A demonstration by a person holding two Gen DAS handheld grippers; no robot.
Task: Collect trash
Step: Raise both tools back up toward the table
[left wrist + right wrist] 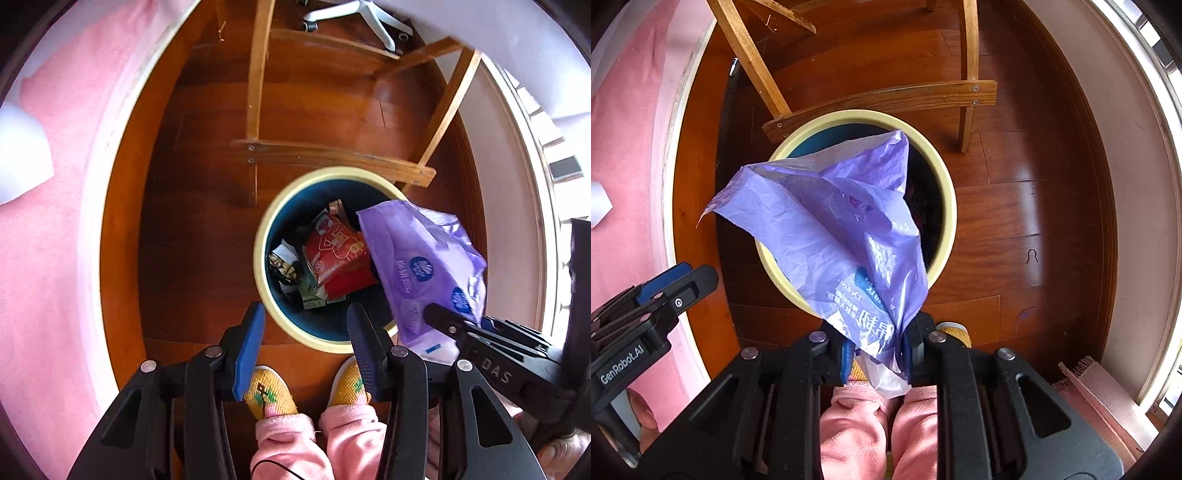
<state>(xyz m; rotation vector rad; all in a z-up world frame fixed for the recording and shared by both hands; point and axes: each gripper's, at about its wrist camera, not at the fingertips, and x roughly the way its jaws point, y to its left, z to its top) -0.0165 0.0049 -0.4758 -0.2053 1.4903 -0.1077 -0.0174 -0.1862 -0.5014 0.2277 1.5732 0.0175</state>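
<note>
A round bin with a cream rim and dark blue inside stands on the wooden floor below both grippers. A red packet and other wrappers lie in it. My left gripper hangs open over the bin's near rim, with nothing between its blue pads. A crumpled purple plastic wrapper hangs down over the bin, pinched at its near end by my right gripper. In the left wrist view the wrapper covers the bin's right side, with the right gripper beside it.
A wooden chair frame stands just beyond the bin, and an office chair base farther off. Pink fabric fills the left. The person's yellow slippers and pink trouser legs are under the grippers. A rug edge lies at the right.
</note>
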